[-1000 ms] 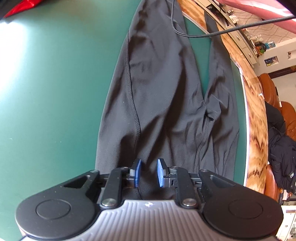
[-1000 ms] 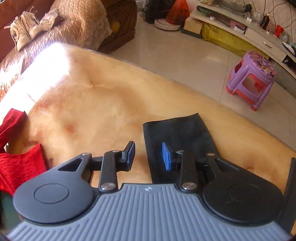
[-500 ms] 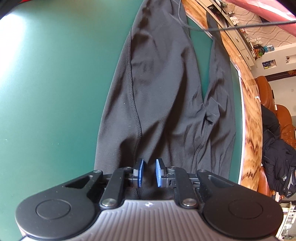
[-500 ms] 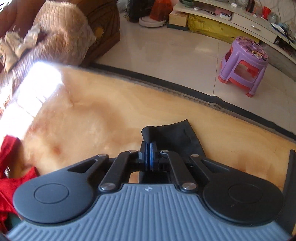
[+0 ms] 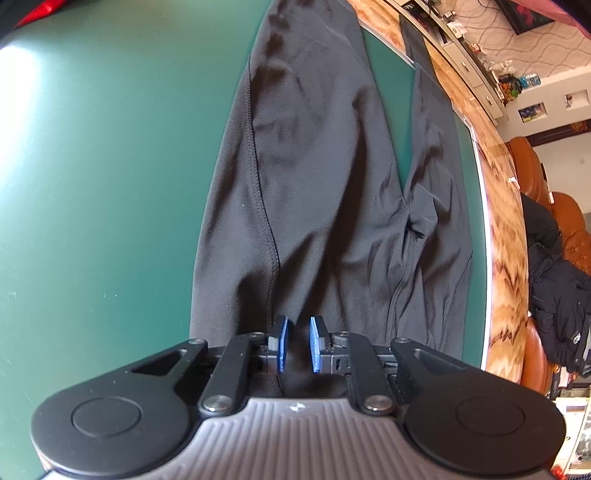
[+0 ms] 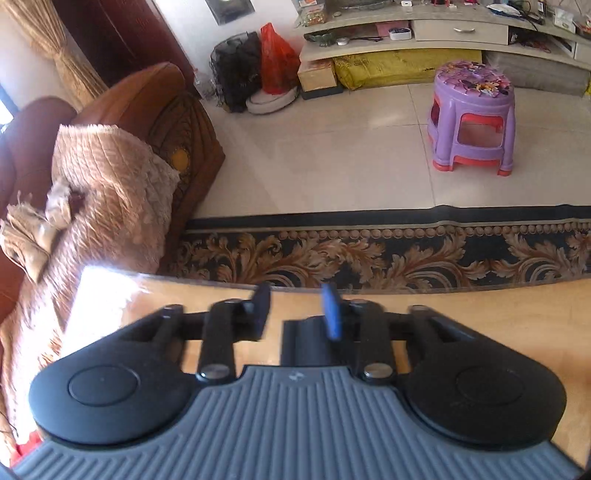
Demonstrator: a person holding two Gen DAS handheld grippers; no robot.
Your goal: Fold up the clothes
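Black trousers [image 5: 325, 177] lie lengthwise on the green mat [image 5: 110, 166], legs stretching away from me. My left gripper [image 5: 296, 345] sits at their near waist end, blue pads drawn close with dark fabric bunched between them, and creases run toward the pads. In the right wrist view, a black trouser-leg end [image 6: 303, 343] lies flat on the glossy wooden table [image 6: 480, 325] near its edge. My right gripper [image 6: 296, 312] hovers over it, open and blurred, with its right fingertip [image 6: 331, 314] above the cloth and nothing held.
A red garment [image 5: 40, 9] shows at the mat's far left. The wooden table rim [image 5: 506, 229] runs along the right, with a dark jacket [image 5: 557, 295] on a brown chair beyond. Past the table edge are a patterned rug [image 6: 369, 254], a sofa [image 6: 122, 177] and a purple stool [image 6: 471, 118].
The right gripper shut on the trouser-leg end half a second ago; it has now opened, let the cloth go and tilted up toward the room. The left pads narrowed slightly on the waist.
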